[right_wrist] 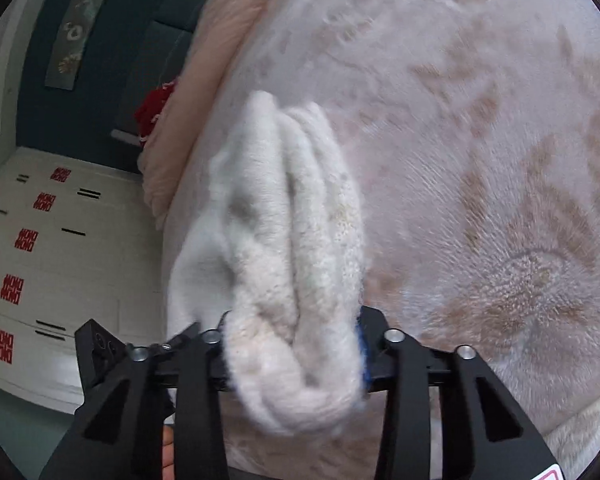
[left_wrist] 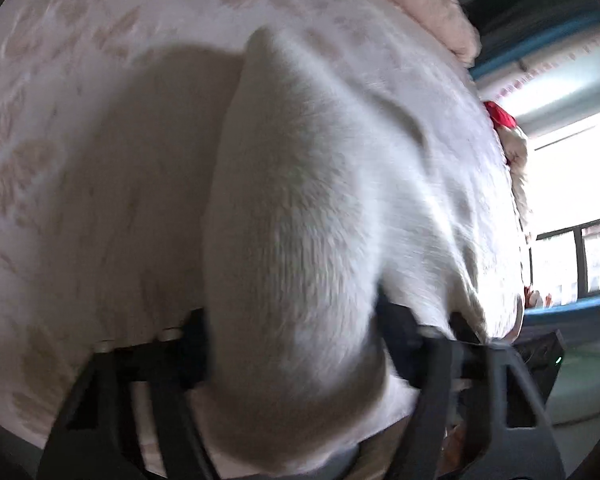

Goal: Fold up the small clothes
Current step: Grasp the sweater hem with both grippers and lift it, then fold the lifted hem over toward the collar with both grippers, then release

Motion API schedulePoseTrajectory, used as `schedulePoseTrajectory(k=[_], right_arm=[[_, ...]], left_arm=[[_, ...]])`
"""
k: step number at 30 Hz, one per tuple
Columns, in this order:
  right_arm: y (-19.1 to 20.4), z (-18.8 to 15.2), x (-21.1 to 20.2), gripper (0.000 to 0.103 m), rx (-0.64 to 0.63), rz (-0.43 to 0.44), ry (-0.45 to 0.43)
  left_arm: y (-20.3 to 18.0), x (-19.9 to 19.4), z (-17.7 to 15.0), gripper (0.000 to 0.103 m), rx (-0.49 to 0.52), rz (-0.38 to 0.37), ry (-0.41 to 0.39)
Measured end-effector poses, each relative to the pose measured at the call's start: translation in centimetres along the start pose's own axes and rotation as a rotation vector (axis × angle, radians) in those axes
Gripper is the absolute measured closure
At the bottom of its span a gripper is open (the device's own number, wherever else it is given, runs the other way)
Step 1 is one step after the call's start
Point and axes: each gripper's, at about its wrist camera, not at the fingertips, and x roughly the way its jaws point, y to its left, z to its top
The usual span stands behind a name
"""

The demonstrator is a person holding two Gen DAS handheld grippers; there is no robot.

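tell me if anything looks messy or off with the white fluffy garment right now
Nothing looks damaged or spilled. The white fluffy garment is bunched into thick uneven folds between the right gripper fingers rather than lying flat, and another bulky part sits between the left gripper fingers. It lies on the patterned blanket.

White fuzzy garment (right_wrist: 284, 240), pink-patterned bedspread (right_wrist: 480, 160)

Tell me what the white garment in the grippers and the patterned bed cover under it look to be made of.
White garment: soft knit or fleece, likely fuzzy yarn; matte, with a raised nap and thick rolled folds. The fibre itself cannot be told.
Patterned bed cover: short-pile plush, probably velvety synthetic; a slight sheen, brushed pile lines, and a beige pattern set into pale pink.
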Motion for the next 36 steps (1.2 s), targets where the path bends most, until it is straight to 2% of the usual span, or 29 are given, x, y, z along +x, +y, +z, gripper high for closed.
schedulePoseTrajectory(k=[3,8,11,16,20,28,33,36], right_arm=[[3.3,0.1,-2.5,0.07,-0.035,0.043,-0.046],[9.8,0.1,-8.5,0.071,-0.147,0.096,-0.147],[13.6,-0.5,-12.9,0.071,-0.24,0.133,-0.222],[20.8,-2.6,-19.2,0.071,-0.396,0.229,-0.347],[26.2,-5.3,-23.4,0.071,-0.528,0.315,-0.422],[36.3,-9.4,-25.8,0.07,-0.746,0.456,-0.497],[41.4,-10.4,-24.0,0.07,-0.836,0.501,-0.495],[42.3,-10.5,-21.5,0.07,-0.854,0.494,-0.465]], left_arm=[[-2.1,-2.8,-0.1,0.056,0.056,-0.022,-0.037],[-5.7,-9.1,0.1,0.057,0.129,-0.105,-0.104],[-8.4,-13.8,-0.3,0.057,0.204,-0.152,-0.171],[-11.5,-23.3,-1.7,0.057,0.343,-0.214,-0.35],[-12.4,-30.7,-2.7,0.056,0.435,-0.243,-0.488],[-11.2,-43.2,-3.6,0.055,0.572,-0.23,-0.775],[-8.7,-47.1,-2.5,0.052,0.591,-0.2,-0.883],[-6.1,-47.3,-1.4,0.049,0.579,-0.185,-0.902]])
